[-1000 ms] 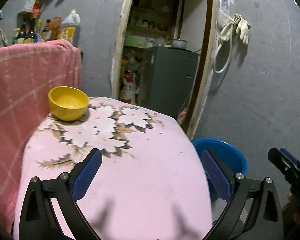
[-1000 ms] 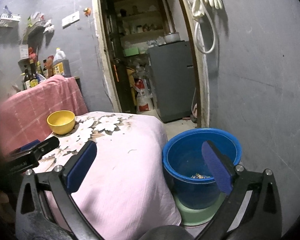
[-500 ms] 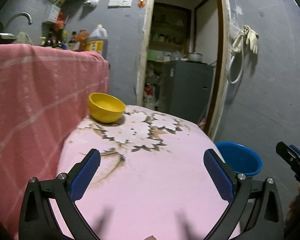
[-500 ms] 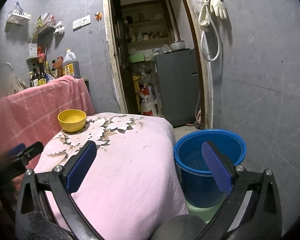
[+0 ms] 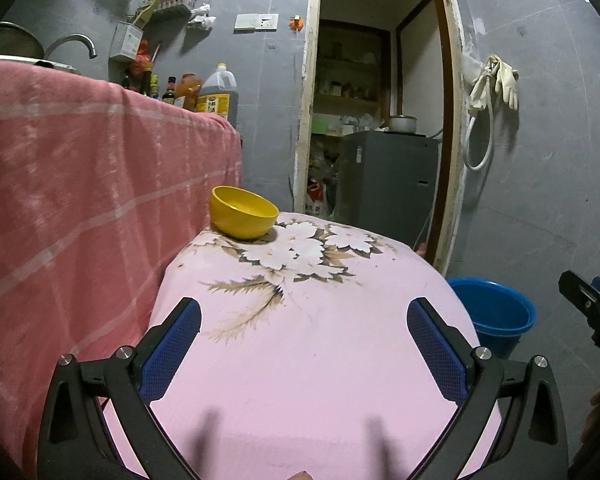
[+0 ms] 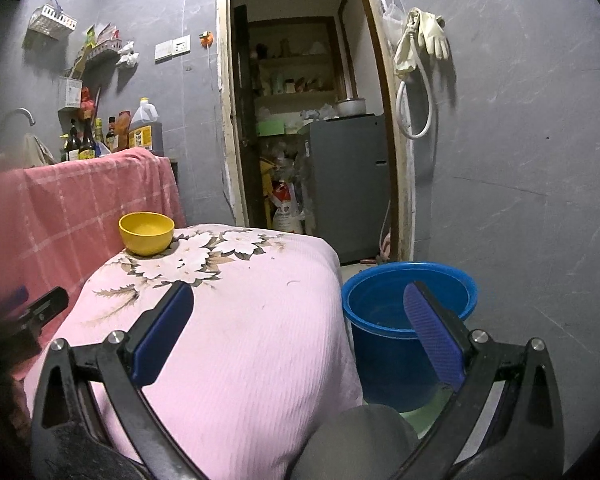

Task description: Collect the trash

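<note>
Table (image 5: 320, 380) under pink floral cloth fills the near middle. Blue bucket (image 6: 410, 308) sits on the floor just right of it, bits of trash inside hard to make out. Yellow bowl (image 5: 244, 218) at far left corner. Left gripper (image 5: 302, 340) and right gripper (image 6: 300, 328) both spread wide, holding nothing.

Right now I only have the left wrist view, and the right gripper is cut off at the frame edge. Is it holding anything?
Observer: No. The right gripper is open and empty, with one finger in front of the bucket.
Reviewer: What is the bucket standing on?
Observer: A green base shows beneath it.
Reviewer: Any trash on the cloth?
Observer: Only a small dark fleck near the bucket-side edge, too small to identify.
</note>
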Demonstrator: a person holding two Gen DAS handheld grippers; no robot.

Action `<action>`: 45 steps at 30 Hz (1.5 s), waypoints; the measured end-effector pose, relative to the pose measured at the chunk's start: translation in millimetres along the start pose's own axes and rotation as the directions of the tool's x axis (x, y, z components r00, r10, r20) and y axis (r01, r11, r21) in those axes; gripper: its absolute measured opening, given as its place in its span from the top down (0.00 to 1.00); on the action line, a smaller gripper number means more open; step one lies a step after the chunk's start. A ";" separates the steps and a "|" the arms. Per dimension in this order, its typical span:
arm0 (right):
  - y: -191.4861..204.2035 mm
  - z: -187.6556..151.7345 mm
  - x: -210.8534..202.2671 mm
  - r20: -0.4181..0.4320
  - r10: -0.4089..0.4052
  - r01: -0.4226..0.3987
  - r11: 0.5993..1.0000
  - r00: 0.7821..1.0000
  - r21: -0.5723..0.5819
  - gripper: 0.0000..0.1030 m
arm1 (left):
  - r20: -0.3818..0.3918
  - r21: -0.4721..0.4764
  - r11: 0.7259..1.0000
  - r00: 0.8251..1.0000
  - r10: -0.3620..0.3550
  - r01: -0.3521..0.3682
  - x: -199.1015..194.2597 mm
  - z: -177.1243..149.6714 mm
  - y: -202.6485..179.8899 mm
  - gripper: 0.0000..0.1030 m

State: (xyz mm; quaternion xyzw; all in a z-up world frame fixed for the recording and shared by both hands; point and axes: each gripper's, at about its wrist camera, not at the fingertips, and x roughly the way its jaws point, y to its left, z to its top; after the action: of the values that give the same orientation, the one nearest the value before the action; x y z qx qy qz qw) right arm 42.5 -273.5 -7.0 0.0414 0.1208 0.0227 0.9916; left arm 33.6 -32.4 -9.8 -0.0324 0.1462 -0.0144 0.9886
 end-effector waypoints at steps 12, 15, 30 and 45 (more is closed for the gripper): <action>14.2 -23.3 -6.4 -0.010 -0.028 0.028 0.999 1.000 -0.034 0.00 | -0.013 -0.015 1.000 1.000 0.025 -0.025 -5.4 -27.2 7.8 0.02; 16.8 -29.1 -4.8 -0.016 -0.043 0.042 0.998 0.999 -0.042 0.00 | -0.016 -0.002 1.000 0.999 0.030 -0.030 -4.3 -31.4 7.1 0.02; 20.0 -38.3 4.9 -0.058 -0.051 0.048 0.998 0.997 -0.051 0.00 | -0.052 -0.008 1.000 0.998 0.026 -0.026 5.2 -39.3 11.2 0.02; 21.7 -39.4 7.8 -0.068 -0.052 0.048 0.997 0.996 -0.054 0.00 | -0.063 -0.007 1.000 0.998 0.019 -0.020 8.5 -41.5 14.3 0.02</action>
State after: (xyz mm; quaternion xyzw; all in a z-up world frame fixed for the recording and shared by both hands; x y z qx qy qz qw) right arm 39.7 -248.5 -45.1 0.0114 0.1553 0.0026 0.9878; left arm 30.0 -20.9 -52.9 -0.0344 0.1777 -0.0053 0.9835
